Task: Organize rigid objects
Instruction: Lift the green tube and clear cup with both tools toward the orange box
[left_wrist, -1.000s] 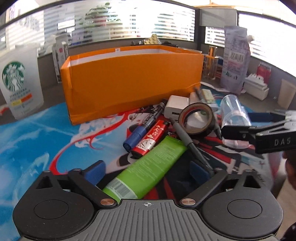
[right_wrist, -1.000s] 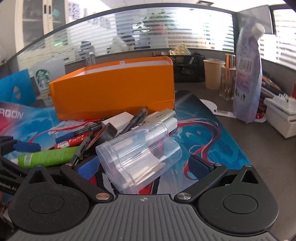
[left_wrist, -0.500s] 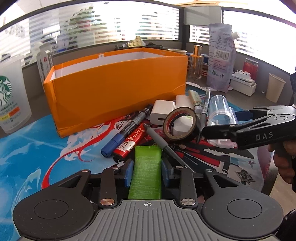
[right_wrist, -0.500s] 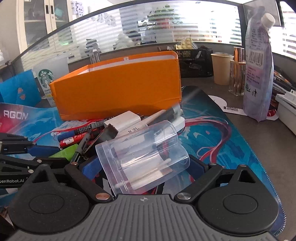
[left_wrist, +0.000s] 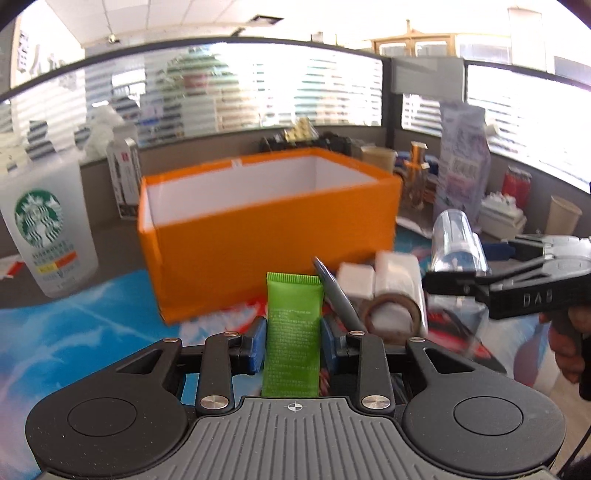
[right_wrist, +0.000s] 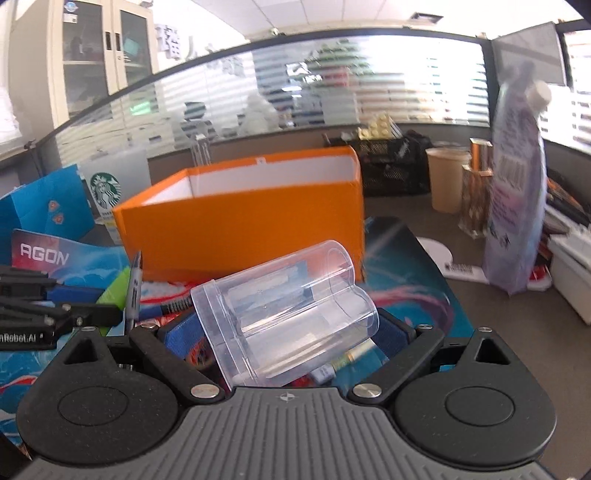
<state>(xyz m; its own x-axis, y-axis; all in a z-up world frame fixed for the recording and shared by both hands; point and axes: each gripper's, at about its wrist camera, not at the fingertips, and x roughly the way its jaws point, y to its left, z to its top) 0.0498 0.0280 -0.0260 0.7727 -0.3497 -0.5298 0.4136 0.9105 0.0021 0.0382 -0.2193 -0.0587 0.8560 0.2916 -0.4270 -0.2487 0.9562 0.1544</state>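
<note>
My left gripper (left_wrist: 291, 343) is shut on a green tube (left_wrist: 293, 325), which stands up between the blue pads, lifted off the mat. A dark pen (left_wrist: 334, 291) leans against the tube's right side; whether it is pinched too I cannot tell. My right gripper (right_wrist: 284, 336) is shut on a clear plastic container (right_wrist: 288, 310) lying sideways across its wide jaws, raised above the pile. The orange box (left_wrist: 266, 229) with a white inside stands open-topped just behind both grippers. In the right wrist view the left gripper (right_wrist: 37, 314) sits at the left edge with the green tube (right_wrist: 114, 288).
A tape roll (left_wrist: 391, 317) and white adapters (left_wrist: 356, 278) lie on the printed mat in front of the box. A Starbucks cup (left_wrist: 48, 229) stands at the left. A purple pouch (right_wrist: 513, 206), a paper cup (right_wrist: 447, 181) and white boxes stand to the right.
The left gripper shut on the green tube and lifted it, with the pen tipping up. The right gripper closed on the clear container and raised it off the pile.
</note>
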